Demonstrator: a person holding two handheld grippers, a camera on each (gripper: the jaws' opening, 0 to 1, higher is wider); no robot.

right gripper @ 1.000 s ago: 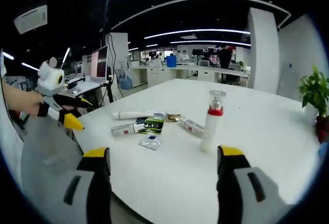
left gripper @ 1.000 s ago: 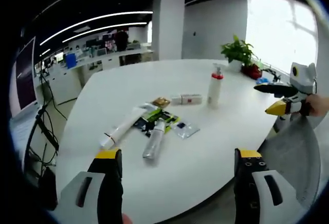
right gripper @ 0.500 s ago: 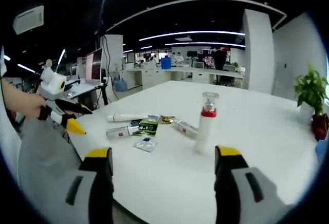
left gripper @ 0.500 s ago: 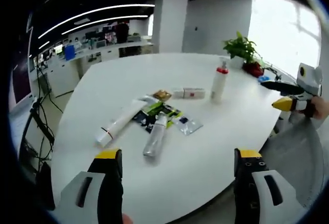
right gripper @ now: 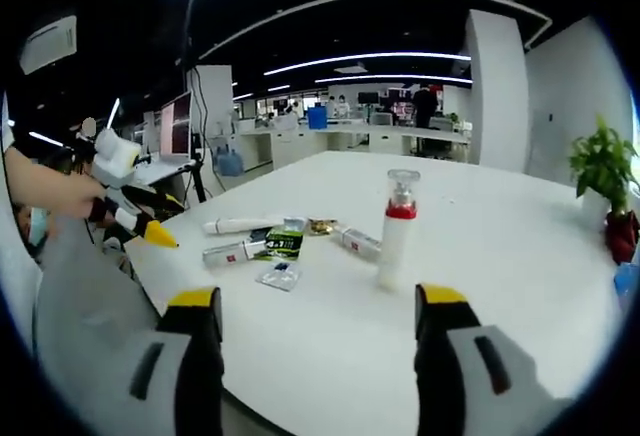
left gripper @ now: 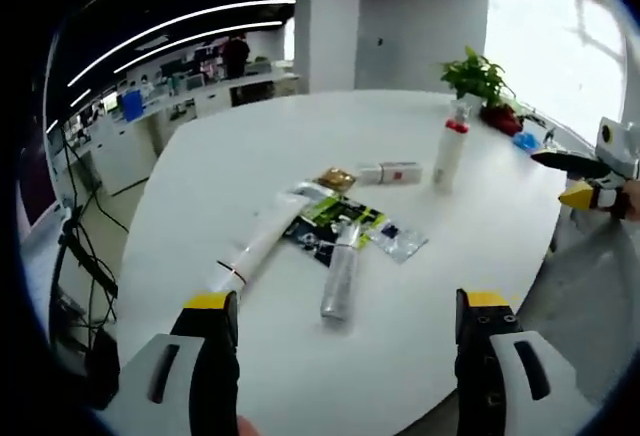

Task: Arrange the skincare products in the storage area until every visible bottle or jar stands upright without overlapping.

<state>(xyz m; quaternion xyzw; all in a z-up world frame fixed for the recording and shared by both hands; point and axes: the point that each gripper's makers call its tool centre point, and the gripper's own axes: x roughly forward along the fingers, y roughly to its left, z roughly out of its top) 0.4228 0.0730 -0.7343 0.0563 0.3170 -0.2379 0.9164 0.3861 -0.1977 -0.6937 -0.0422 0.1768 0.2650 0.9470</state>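
In the left gripper view, the left gripper (left gripper: 340, 356) hangs over the near edge of the white table (left gripper: 250, 146) with its 2 jaws spread wide and nothing between them. Just beyond them a clear bottle (left gripper: 340, 281) lies on its side, and to its left a long white tube (left gripper: 255, 246) lies flat too. Its far end meets a green and black sachet (left gripper: 335, 221); a clear sachet (left gripper: 400, 244) lies just right of that. Further off sit a small gold packet (left gripper: 335, 178) and a small white box (left gripper: 390, 172) lying flat. Beyond them the red-collared pump bottle (left gripper: 449, 152) stands upright, with a potted plant (left gripper: 478, 76) behind it.

In the right gripper view, the right gripper (right gripper: 318, 356) is likewise parted and empty, short of the table edge. The pump bottle (right gripper: 393, 231) stands just past its jaws, a little right of centre. The other gripper (right gripper: 135, 218), held by a hand (right gripper: 45, 196) at the left, is level and well apart from the products.

Compared with 1 second ago, the left gripper view has closed in on the lying bottle and tube; the products themselves lie as they did.
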